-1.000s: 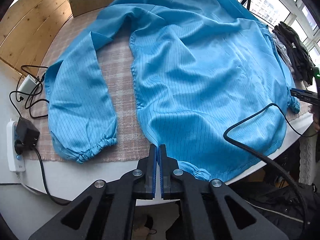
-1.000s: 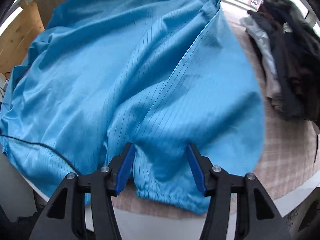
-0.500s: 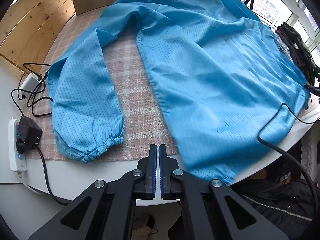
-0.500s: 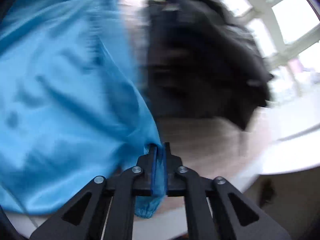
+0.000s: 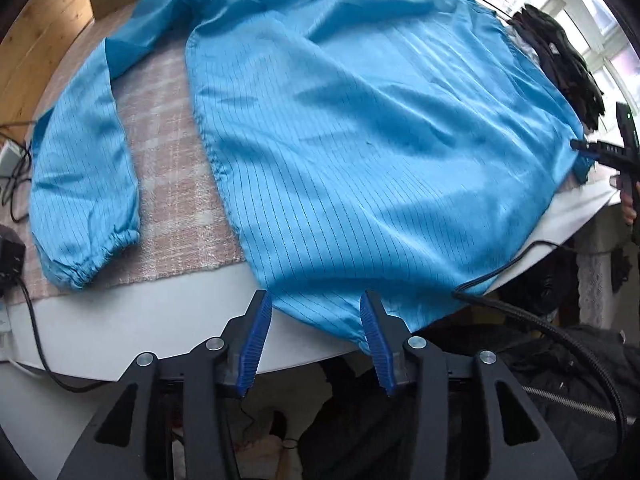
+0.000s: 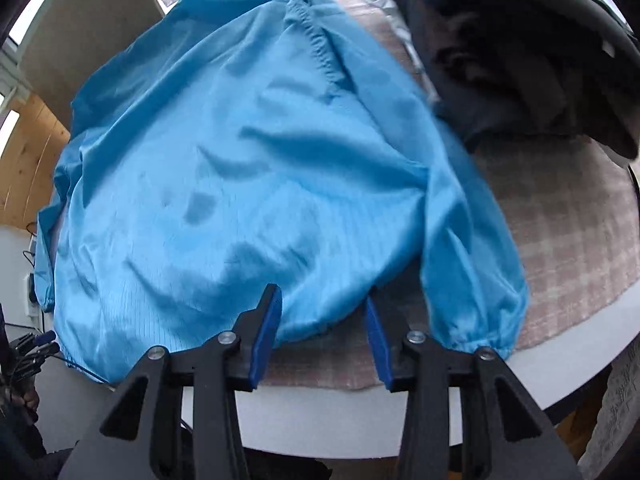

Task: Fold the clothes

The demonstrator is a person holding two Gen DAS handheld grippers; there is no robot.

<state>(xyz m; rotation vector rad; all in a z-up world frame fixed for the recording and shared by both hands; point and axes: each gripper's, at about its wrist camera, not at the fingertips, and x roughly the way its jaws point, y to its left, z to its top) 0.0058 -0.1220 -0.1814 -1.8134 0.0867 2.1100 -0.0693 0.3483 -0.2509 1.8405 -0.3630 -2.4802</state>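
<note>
Blue jacket [image 5: 360,140] lies spread flat on the checked cloth [image 5: 172,168], sleeves out – laid ready for folding, I judge – with left gripper [image 5: 316,340] and right gripper [image 6: 320,336] both wide apart at its hem, holding nothing.

Both opened since half a second back: left gripper [image 5: 316,340] now astride jacket [image 5: 360,140] hem, right gripper [image 6: 322,338] seemingly released too.
</note>
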